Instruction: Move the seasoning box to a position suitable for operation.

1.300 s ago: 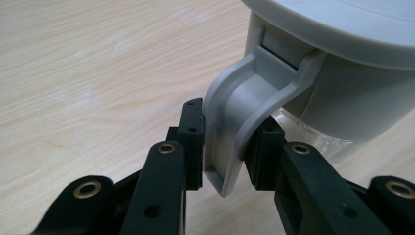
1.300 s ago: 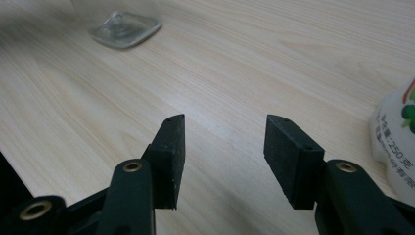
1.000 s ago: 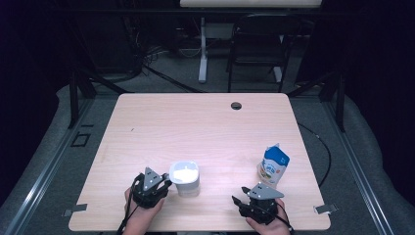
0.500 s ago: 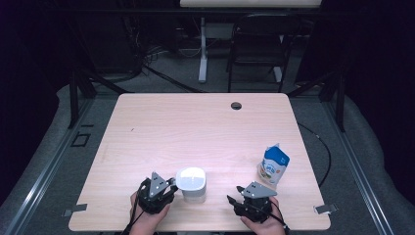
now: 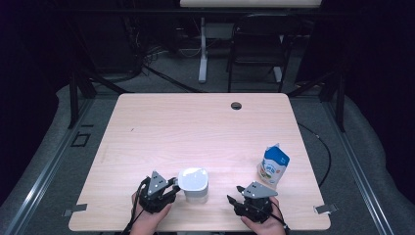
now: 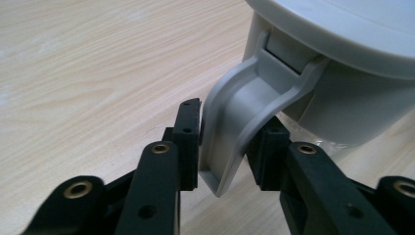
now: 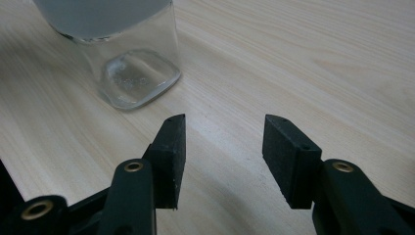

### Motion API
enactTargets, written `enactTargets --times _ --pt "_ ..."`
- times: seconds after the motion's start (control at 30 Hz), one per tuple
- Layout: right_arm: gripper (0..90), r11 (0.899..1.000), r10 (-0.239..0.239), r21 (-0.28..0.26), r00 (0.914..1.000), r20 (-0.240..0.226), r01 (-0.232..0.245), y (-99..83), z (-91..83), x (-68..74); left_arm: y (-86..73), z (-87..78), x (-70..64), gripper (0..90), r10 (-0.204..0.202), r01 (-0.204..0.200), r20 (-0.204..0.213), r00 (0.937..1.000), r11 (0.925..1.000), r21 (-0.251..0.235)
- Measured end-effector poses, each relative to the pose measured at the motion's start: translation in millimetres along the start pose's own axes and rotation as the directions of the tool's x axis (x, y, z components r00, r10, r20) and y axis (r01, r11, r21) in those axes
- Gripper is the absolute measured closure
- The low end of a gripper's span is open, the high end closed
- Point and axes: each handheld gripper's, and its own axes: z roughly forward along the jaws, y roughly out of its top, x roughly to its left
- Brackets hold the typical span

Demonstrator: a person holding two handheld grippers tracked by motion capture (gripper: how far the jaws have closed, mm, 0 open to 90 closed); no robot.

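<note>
pale wooden table (image 5: 161,132), its near edge carrying a lidded glass container (image 5: 193,184). left gripper (image 6: 222,147) pinches the lid's grey clasp (image 6: 244,105); right gripper (image 7: 222,147) rests with jaws apart, empty, beside the container. pulling the clasp one-handed could likely tip the unbraced container.

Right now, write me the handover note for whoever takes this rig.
Left gripper: jaws closed on the grey clip latch of the white-lidded container, near the table's front edge.
Right gripper: open, empty, low over the table beside the container's clear base.
Blue-and-white pouch: upright at the right, untouched.
Done: latch gripped.
Left: probably releasing the latch, opening the lid, then the pouch.
</note>
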Motion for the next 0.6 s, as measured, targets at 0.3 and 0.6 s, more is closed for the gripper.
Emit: enactTargets --times 0.3,0.6 --pt "51.4 1.0 -0.004 -0.004 1.0 0.002 0.004 0.5 -2.6 -0.2 0.1 -19.2 6.9 58.5 -0.006 0.006 0.046 0.9989 1.0 -0.006" --pt "51.8 1.0 0.0 -0.021 1.0 0.002 0.0 2.9 -5.2 1.0 7.0 -46.2 16.4 55.9 -0.033 0.036 0.068 0.9971 0.9985 -0.041"
